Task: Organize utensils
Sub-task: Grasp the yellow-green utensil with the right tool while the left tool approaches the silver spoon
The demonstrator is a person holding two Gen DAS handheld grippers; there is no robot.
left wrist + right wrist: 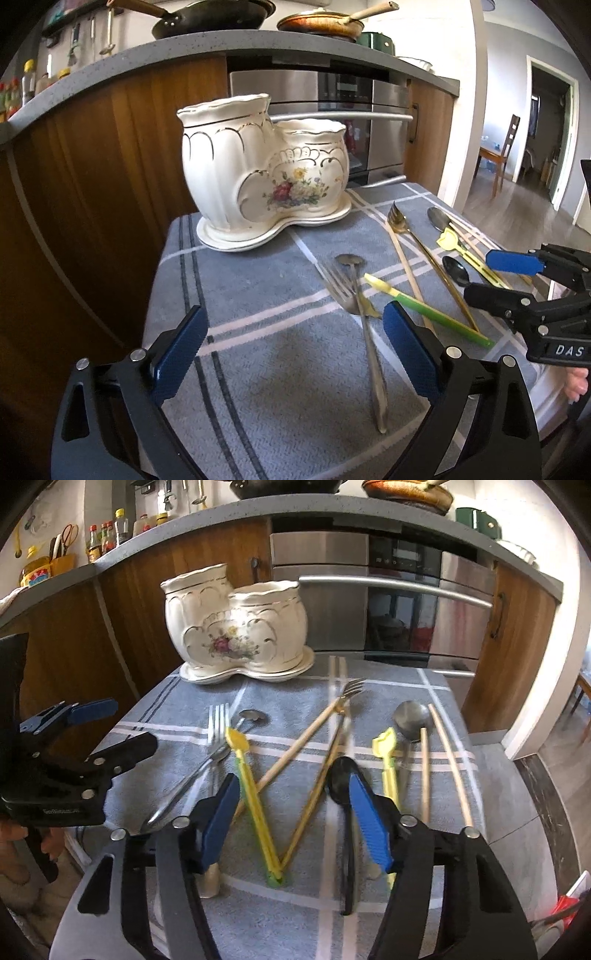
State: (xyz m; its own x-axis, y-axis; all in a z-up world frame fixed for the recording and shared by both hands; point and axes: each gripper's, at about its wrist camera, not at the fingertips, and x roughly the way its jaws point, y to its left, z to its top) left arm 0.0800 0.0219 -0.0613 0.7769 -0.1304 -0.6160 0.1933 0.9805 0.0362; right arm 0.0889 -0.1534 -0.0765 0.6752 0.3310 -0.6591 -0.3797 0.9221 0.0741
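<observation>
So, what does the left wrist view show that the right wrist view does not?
Only the left wrist view shows the doorway with a wooden chair and the open left hand-held gripper from behind. Only the right wrist view shows the sauce bottles on the counter and the open right hand-held gripper from behind. Both show the white floral ceramic holder, the silver fork and the gold fork.

Back-left: ceramic utensil holder (266,173) stands on towel (258,369) – blocks that corner.
Front-left: bare towel, free room.
Centre/right: crossed silver fork (341,291), green-handled utensil (424,310), gold fork (424,258) – cluttered, little gap btwn.
Behind: oven handle (351,117) near holder.
</observation>
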